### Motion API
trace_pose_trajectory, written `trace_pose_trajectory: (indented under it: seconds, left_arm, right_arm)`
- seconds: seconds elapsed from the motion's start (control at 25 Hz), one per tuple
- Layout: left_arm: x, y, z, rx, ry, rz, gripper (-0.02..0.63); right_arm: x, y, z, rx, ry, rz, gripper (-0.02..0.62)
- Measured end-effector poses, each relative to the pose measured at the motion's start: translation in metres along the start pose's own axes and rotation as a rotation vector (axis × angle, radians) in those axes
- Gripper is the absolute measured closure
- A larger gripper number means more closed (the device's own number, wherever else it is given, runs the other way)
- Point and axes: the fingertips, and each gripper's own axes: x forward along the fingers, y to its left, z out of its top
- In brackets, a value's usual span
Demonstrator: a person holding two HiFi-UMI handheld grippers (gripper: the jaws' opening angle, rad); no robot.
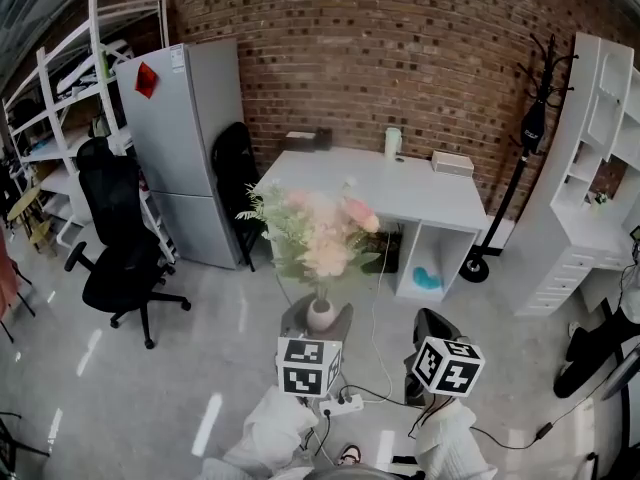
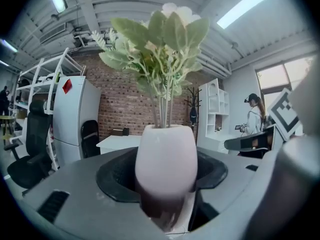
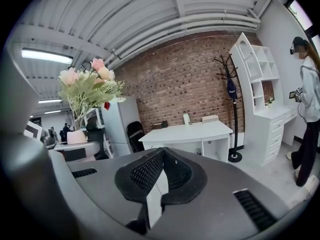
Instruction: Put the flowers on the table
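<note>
A bunch of pink and white flowers [image 1: 318,233] with green leaves stands in a small white vase [image 1: 320,313]. My left gripper [image 1: 319,326] is shut on the vase and holds it upright above the floor. In the left gripper view the vase [image 2: 166,159] fills the gap between the jaws, and the flowers [image 2: 160,39] rise above it. My right gripper [image 1: 426,330] hangs to the right of the vase, shut and with nothing in it [image 3: 157,184]; from there the flowers [image 3: 87,84] show at the left. The white table [image 1: 400,193] stands ahead by the brick wall.
On the table are a white cup [image 1: 392,142], a box [image 1: 452,162] and a dark thing [image 1: 322,138]. A grey fridge [image 1: 185,148], black office chairs [image 1: 125,248] and shelving [image 1: 60,98] stand at the left, a white cabinet [image 1: 590,188] at the right. A person [image 3: 310,109] stands at the right.
</note>
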Motion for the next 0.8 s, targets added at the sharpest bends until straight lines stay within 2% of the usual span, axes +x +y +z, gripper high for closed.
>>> trace_pose_trajectory:
  seconds: [0.48,0.8]
  left_arm:
    - [0.077,-0.010,0.026,-0.010,-0.049,0.079,0.327]
    - [0.118,-0.030,0.024,0.015,-0.010,0.054,0.328]
  right_arm:
    - [0.049,-0.088,0.018,0.015,0.032,-0.015,0.572]
    - [0.067,-0.125,0.022,0.062,0.035,-0.027,0.572]
